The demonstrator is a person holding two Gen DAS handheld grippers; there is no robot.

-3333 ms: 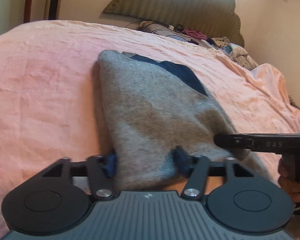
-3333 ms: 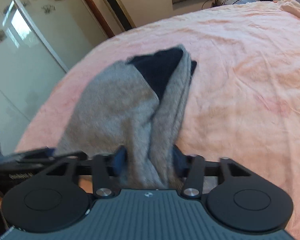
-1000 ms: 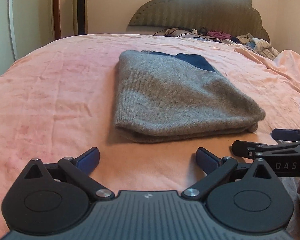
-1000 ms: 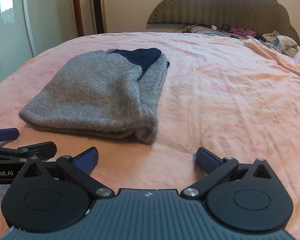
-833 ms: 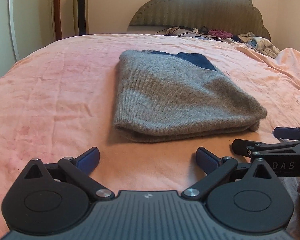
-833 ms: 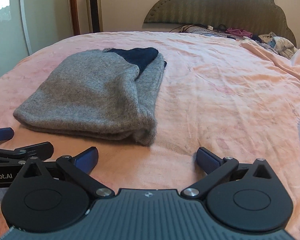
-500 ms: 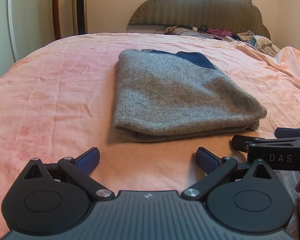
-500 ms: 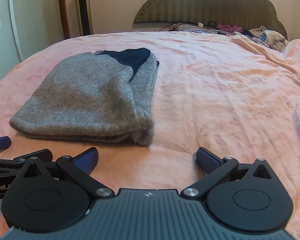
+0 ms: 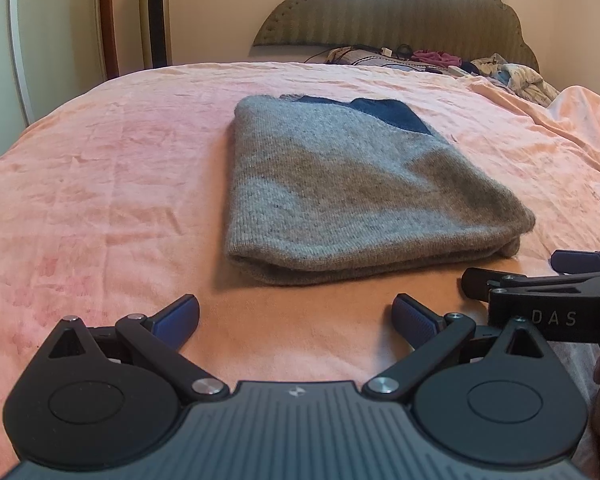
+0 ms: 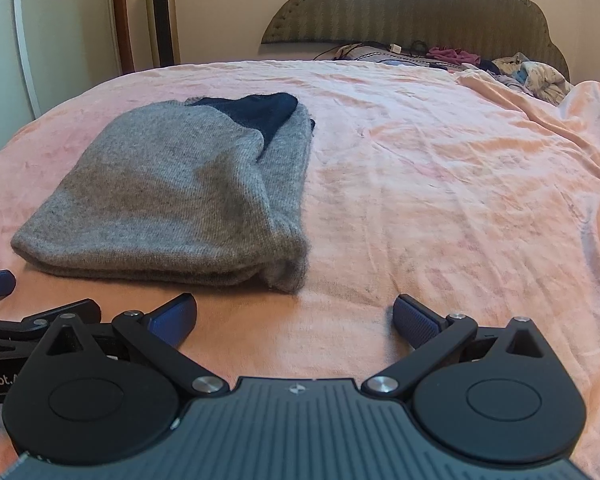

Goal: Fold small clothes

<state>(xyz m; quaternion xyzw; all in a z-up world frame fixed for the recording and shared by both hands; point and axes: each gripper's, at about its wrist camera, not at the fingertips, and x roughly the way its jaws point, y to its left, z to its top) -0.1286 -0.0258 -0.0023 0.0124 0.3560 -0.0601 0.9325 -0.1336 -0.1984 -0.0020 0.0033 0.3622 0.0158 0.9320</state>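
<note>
**Grey knit folded on the bed, both grippers empty and drawn back**

The grey sweater (image 9: pixel 352 196) lies on the pink bedspread (image 9: pixel 100 184) as a compact, roughly rectangular bundle, with a rounded folded edge along its near side and stacked layers showing at the near right corner. A dark navy part (image 10: pixel 256 114), collar or lining I cannot tell, peeks out at the far end, toward 12 o'clock. In the right wrist view one grey layer runs along the bundle's 3 o'clock side and sits slightly proud of the top layer, so the stack is not perfectly squared. Judged from how it lies, the folding of this garment looks done or nearly so; what could remain is a tidy of that right edge or a move to another piece. No other unfolded small garment lies within reach; a jumble of clothes (image 9: pixel 508 72) sits well apart by the headboard (image 9: pixel 400 8), at 1 o'clock.

The left gripper (image 9: pixel 296 318) hovers over bare bedspread just short of the bundle's near edge, its jaws spread wide, grasping nothing and touching no cloth. The right gripper (image 10: pixel 294 316) sits likewise, jaws released wide and empty, with the sweater's near right corner at about 11 o'clock from it, near but apart. Each gripper appears at the edge of the other's view, side by side
</note>
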